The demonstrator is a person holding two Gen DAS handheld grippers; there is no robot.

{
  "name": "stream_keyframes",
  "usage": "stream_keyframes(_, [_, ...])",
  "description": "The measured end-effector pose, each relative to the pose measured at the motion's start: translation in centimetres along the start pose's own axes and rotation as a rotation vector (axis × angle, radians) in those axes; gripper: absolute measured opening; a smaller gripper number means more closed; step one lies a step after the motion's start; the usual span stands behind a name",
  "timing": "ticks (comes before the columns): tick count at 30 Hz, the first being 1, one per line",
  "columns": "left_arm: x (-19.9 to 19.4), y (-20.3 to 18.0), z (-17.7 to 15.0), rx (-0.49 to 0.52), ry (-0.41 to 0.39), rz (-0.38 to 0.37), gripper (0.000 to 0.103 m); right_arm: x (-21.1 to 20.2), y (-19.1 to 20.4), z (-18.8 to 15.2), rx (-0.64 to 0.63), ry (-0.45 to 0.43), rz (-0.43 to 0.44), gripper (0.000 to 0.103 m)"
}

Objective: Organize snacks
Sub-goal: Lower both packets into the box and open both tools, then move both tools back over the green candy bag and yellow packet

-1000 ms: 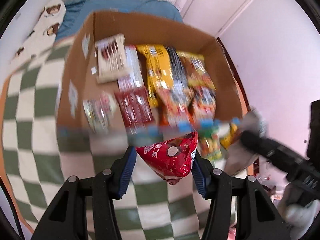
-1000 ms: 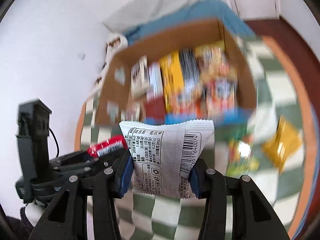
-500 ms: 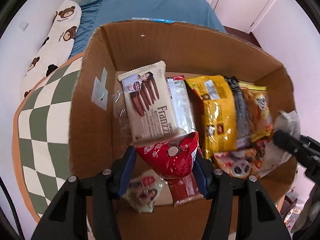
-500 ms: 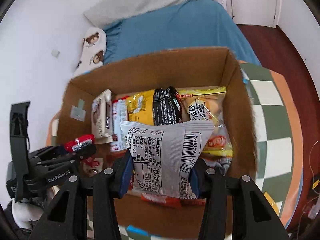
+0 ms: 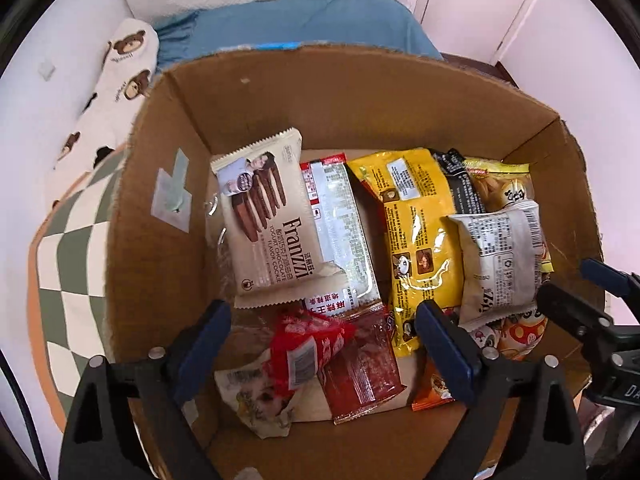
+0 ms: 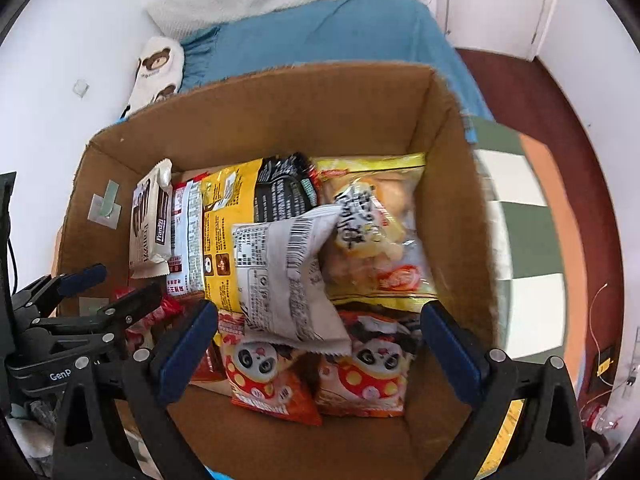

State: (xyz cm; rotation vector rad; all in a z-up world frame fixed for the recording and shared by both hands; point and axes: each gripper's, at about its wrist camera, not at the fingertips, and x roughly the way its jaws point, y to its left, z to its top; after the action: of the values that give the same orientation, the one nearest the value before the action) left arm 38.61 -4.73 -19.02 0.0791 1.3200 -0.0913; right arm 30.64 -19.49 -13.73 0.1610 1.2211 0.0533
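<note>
Snacks lie in box; both grippers' fingers spread wide, holding nothing; withdraw straight upward to avoid disturbing red packet and white packet.

A green-and-white checkered mat with an orange border carries an open cardboard box. The mat shows to the left of the box in the left wrist view and to its right in the right wrist view, beside dark red-brown floor.
</note>
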Motion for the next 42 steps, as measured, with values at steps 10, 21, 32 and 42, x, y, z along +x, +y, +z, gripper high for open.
stream_keyframes(10, [-7.1, -2.1, -3.8, -0.004, -0.138, 0.006, 0.094, -6.0, 0.1, -3.6, -0.009, -0.133, -0.028, 0.103])
stream_keyframes(21, [-15.5, -2.4, -8.8, -0.009, -0.323, -0.001, 0.094, -14.8, 1.1, -9.5, -0.022, -0.291, -0.015, 0.103])
stream_keyframes(32, [-21.7, -3.1, -14.7, -0.002, -0.425, -0.003, 0.095, -21.9, 2.1, -14.9, -0.044, -0.395, 0.021, 0.103])
stream_keyframes(42, [-16.3, -5.6, -16.1, -0.003, -0.343, 0.008, 0.094, -16.8, -6.3, -16.9, 0.153, -0.256, 0.093, 0.103])
